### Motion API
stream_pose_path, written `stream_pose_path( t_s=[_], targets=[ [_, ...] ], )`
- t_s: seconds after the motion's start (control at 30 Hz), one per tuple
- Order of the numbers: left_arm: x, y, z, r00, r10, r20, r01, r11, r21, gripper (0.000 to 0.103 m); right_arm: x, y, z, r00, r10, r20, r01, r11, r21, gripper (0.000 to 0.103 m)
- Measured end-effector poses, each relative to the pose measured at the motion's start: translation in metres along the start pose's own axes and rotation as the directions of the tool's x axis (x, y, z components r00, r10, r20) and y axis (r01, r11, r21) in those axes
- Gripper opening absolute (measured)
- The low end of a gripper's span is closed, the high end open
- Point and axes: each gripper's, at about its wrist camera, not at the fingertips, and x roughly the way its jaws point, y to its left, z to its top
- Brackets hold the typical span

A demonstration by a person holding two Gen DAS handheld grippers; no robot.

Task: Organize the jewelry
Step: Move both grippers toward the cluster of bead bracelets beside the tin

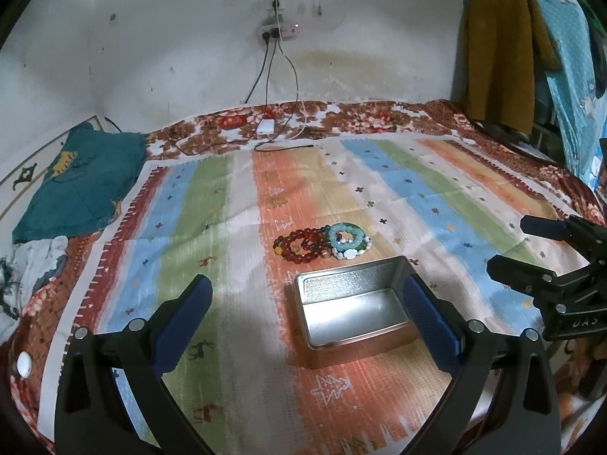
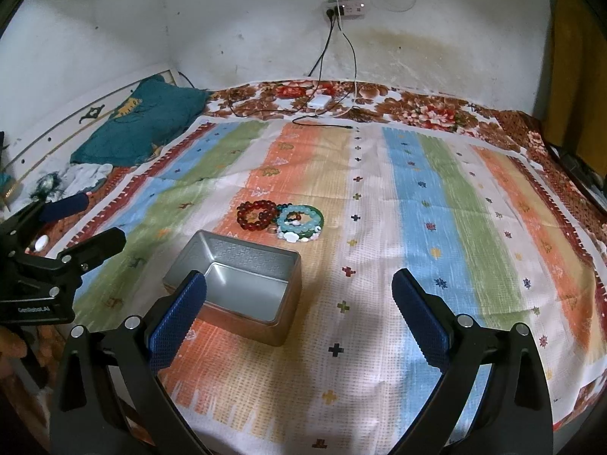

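Both grippers hovered over the striped cloth [image 1: 212, 204] on the bed, w/ nothing held. Left gripper [image 1: 309, 314] had its blue pads spread wide apart; right gripper [image 2: 299, 311] was equally wide apart, empty.

Bracelet pile [image 1: 322, 244] lay on the orange/tan stripe, approx mid-cloth: dark red bead bracelets [image 2: 256, 214] on the left side, a turquoise bead bracelet [image 2: 300, 218] on the right side, w/ white and green beads along the near edge. They touched and partly overlapped, so exact count couldn't be told. The pile's long axis ran left-right.

The open tin box [image 1: 354, 307] sat just near of the pile, close but not touching, empty inside. Its long axis ran approx left-right in the left wrist view, skewed a bit.

Key relation: from the left gripper the pile lay straight ahead, beyond the tin, so that gripper would have to reach over the box. From the right gripper the pile lay ahead and to the left, w/ the tin also left, its near-left corner behind the left pad [image 2: 178, 314]. Neither gripper looked clearly nearer; judged by eye, the right one had the freer path to the turquoise bracelet, the left to the red ones.

Prob. next step: pick one bracelet off the pile's edge, drop it in the tin. Risk: snagging a neighbour, since they overlapped.
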Motion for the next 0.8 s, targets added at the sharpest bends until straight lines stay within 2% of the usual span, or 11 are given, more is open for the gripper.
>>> stream_pose_path(
  t_s=[0.37, 0.8],
  targets=[
    [0.003, 0.008, -0.001, 0.999, 0.006, -0.033, -0.008, 0.999, -0.05, 0.098, -0.001, 0.0, 0.0, 1.0, -0.001, 0.003, 0.001, 1.0, -0.004, 0.099],
    [0.007, 0.011, -0.003, 0.998, 0.018, -0.056, -0.021, 0.998, -0.051, 0.098, 0.003, 0.0, 0.0, 1.0, -0.002, -0.012, 0.002, 1.0, -0.005, 0.099]
  ],
)
